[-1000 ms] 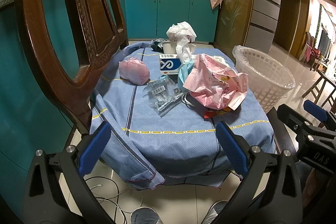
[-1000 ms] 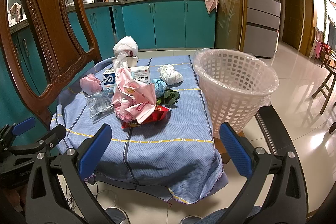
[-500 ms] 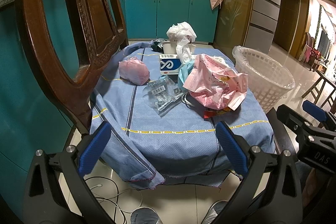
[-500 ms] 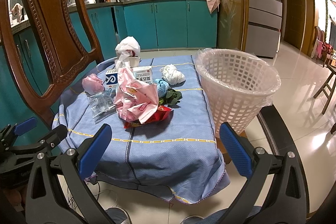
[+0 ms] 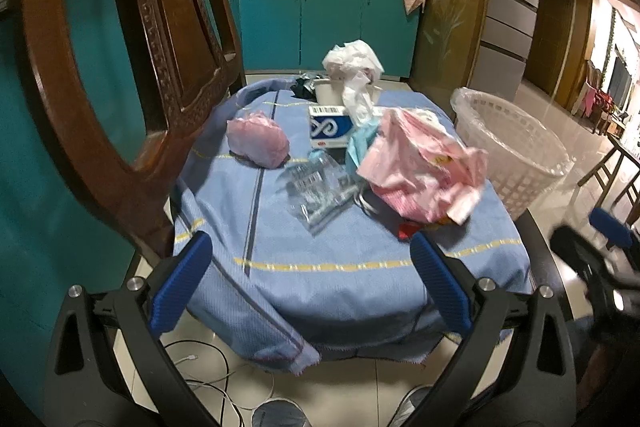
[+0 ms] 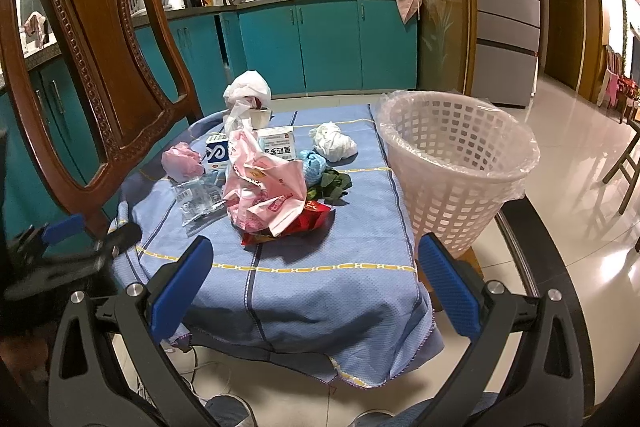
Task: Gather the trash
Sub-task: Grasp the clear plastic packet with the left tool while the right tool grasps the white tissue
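Left gripper (image 5: 310, 279) low, short of table edge, jaws spread, empty. Trash heaped mid-cloth: pink wad (image 6: 183, 159) leftmost, clear packet (image 6: 197, 197), big pink bag (image 6: 262, 193) over red wrapper (image 6: 306, 221). Lined basket (image 6: 456, 171) at right edge, mouth open, apparently empty. Right gripper (image 6: 314, 281) likewise wide, nothing held, facing the heap.

One white basket (image 6: 456, 171), two cartons (image 6: 276, 143), two pink bags (image 6: 260, 191), one wooden chair (image 6: 100, 67), one blue tablecloth (image 6: 312, 287)
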Tool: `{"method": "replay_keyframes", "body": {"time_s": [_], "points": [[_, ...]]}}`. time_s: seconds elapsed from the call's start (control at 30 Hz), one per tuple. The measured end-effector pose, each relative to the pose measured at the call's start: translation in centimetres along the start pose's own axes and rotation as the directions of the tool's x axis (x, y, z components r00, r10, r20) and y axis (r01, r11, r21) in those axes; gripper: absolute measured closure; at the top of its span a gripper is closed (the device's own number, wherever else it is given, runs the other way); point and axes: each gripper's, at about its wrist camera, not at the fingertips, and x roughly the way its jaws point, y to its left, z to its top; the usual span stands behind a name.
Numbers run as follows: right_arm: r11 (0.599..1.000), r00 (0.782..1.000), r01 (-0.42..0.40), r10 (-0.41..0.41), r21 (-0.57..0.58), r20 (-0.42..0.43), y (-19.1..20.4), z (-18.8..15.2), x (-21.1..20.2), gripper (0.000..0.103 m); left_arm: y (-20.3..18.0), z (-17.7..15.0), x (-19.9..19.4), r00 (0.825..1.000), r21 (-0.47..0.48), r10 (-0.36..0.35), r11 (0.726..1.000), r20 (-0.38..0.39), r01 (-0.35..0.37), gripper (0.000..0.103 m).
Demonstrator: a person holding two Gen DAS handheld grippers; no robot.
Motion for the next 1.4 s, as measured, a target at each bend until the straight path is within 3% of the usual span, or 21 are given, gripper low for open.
{"method": "replay_keyframes", "body": {"time_s": [0.37, 0.47, 0.53, 0.7, 0.83, 1.0, 1.13, 1.3, 1.33, 1.4], "points": [[0.999, 0.999, -0.028, 0.028, 0.026, -0.017, -1.4, 0.0, 0.6, 0.003, 0.6, 4.6, 8.8, 0.99, -0.086, 0.029, 0.995, -0.137, -0.041, 0.01], [0.998, 0.998, -0.061, 0.061, 0.004, -0.01, -2.0, 0.8, 1.3, 0.003, 0.6, 5.3, 11.1, 0.986, -0.091, 0.055, 0.993, -0.157, -0.07, 0.01], [0.998, 0.999, -0.043, 0.042, -0.037, -0.01, -2.3, 2.2, 2.2, 0.003, 0.8, 5.6, 12.9, 0.98, -0.095, 0.071, 0.991, -0.184, -0.089, 0.012], [0.995, 0.998, -0.054, 0.055, -0.09, 0.009, -3.3, 6.9, 5.2, 0.003, 1.3, 5.2, 15.9, 0.961, -0.119, 0.054, 0.989, -0.27, -0.09, 0.027], [0.991, 0.997, -0.08, 0.078, -0.11, -0.018, -3.4, 10.0, 9.1, 0.004, 1.8, 4.7, 16.0, 0.958, -0.134, 0.022, 0.989, -0.286, -0.063, 0.057], [0.981, 0.988, -0.157, 0.156, -0.116, -0.014, -2.1, 12.3, 11.4, 0.005, 2.8, 4.9, 13.3, 0.979, -0.146, -0.005, 0.989, -0.202, -0.025, 0.071], [0.959, 0.974, -0.225, 0.221, -0.174, -0.04, 1.8, 14.8, 13.8, 0.005, 3.1, 5.3, 9.3, 0.998, -0.121, -0.04, 0.992, -0.053, 0.033, 0.076], [0.94, 0.952, -0.295, 0.273, -0.171, -0.14, 6.6, 18.6, 18.9, 0.007, 3.2, 6.6, 6.6, 0.994, -0.096, -0.06, 0.993, 0.088, 0.068, 0.078], [0.942, 0.946, -0.297, 0.268, -0.158, -0.181, 7.4, 19.2, 20.8, 0.013, 3.2, 6.9, 6.1, 0.993, -0.098, -0.067, 0.992, 0.095, 0.076, 0.078], [0.946, 0.923, -0.303, 0.262, -0.112, -0.282, 8.2, 19.6, 23.9, 0.035, 3.2, 7.2, 5.8, 0.992, -0.095, -0.078, 0.992, 0.104, 0.088, 0.082]]}}
